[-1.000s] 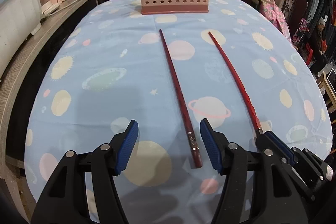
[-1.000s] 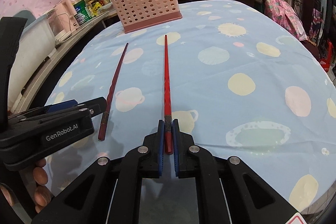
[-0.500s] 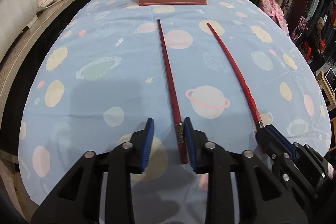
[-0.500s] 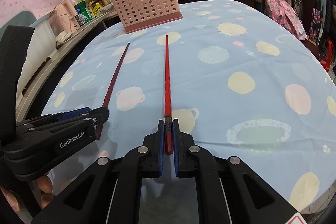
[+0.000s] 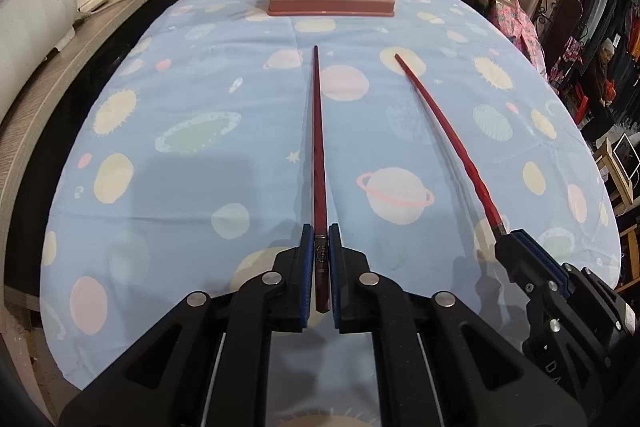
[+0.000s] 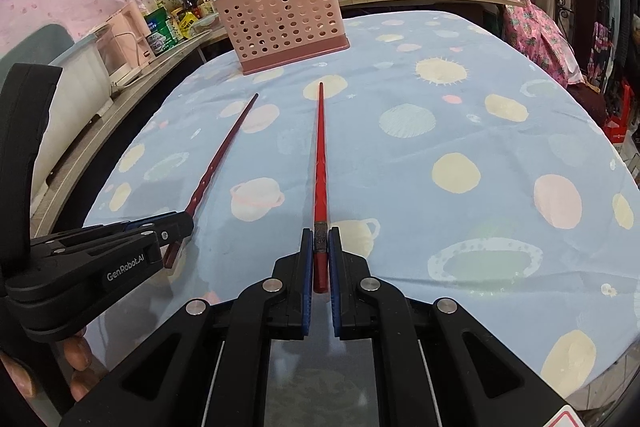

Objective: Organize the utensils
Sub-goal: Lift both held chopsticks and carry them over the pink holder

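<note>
We have both chopsticks gripped at their thick ends: left gripper (image 5: 321, 269) fingers clamp the dark chopstick (image 5: 319, 147), right gripper (image 6: 320, 261) fingers the red chopstick (image 6: 319, 163). Both lie on the counter (image 6: 460, 131); the basket (image 6: 282, 17) awaits them.

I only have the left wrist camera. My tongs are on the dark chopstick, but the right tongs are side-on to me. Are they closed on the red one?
Observer: Yes. In the right wrist view the right tongs are shut on the red chopstick, with a pad on either side of its metal band.
Operator: Does its butt end stick out behind the pads?
Observer: No, it ends between them.
Operator: And my chopstick from that side?
Observer: The butt end of the dark chopstick shows just behind the left tongs.
</note>
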`<state>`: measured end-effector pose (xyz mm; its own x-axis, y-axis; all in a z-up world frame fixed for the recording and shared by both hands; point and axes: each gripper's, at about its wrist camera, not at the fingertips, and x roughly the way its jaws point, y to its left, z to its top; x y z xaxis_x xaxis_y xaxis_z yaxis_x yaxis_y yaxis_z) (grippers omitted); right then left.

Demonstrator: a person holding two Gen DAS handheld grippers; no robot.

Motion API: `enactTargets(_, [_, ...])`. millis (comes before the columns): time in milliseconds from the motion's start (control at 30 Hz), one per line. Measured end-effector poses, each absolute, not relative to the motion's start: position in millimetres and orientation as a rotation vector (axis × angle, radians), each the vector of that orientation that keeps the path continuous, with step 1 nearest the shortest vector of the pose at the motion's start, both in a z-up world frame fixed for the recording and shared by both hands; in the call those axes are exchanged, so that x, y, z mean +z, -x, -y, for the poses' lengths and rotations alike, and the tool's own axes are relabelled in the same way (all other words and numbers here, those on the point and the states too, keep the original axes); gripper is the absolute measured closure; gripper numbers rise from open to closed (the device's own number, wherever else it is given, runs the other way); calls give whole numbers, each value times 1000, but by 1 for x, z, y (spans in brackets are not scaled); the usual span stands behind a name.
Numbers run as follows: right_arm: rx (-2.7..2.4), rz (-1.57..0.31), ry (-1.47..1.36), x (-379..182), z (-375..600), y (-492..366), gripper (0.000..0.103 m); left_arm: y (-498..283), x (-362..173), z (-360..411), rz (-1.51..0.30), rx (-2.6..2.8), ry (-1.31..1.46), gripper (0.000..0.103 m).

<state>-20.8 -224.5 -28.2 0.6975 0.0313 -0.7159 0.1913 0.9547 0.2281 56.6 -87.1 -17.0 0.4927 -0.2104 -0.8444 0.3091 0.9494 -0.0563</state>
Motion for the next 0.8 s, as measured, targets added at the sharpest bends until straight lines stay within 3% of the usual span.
enactTargets(800, [-68,-516,-297,99,244,-13,96,-72,113,66,-686,-273,-81,96])
